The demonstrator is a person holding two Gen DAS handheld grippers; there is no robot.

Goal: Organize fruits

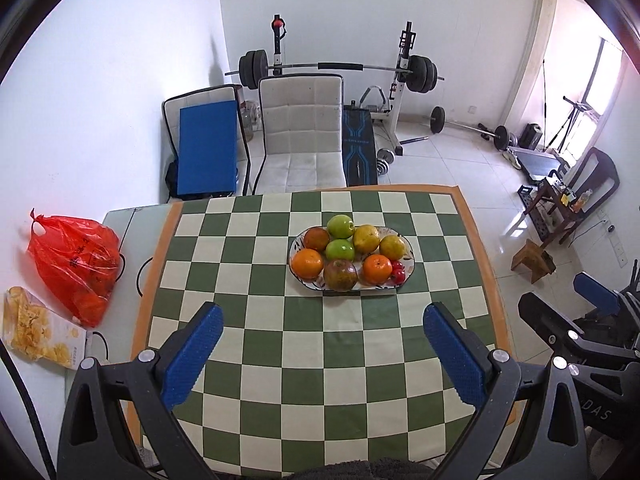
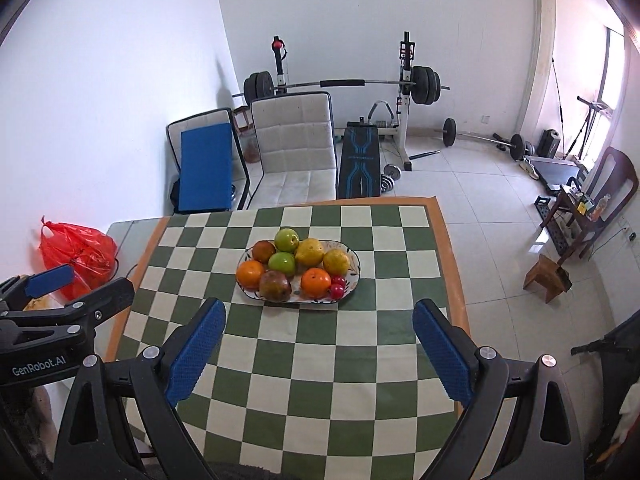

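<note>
Grippers left (image 1: 322, 356) and right (image 2: 318, 350) hover gaping and empty over the cloth (image 1: 304, 376). Farther off, mid-table, the plate (image 1: 406, 246) is heaped with fruit (image 1: 340, 249); nudging one piece could roll its neighbours off the rim.

Behind the counter (image 1: 440, 240), with its green-and-white checked cloth, a white padded chair (image 1: 302, 128) faces in. Left of that chair, a blue board (image 1: 207, 148) leans on a second cushion. Behind the chair, a barbell (image 1: 340, 67) rests on its rack; a blue-patterned black bench (image 1: 359, 148) sits just right of the chair. Far left of the chair, a red plastic bag (image 1: 74, 264) slumps beside a snack box (image 1: 36, 328). Well right, a wooden stool (image 1: 534, 260).
</note>
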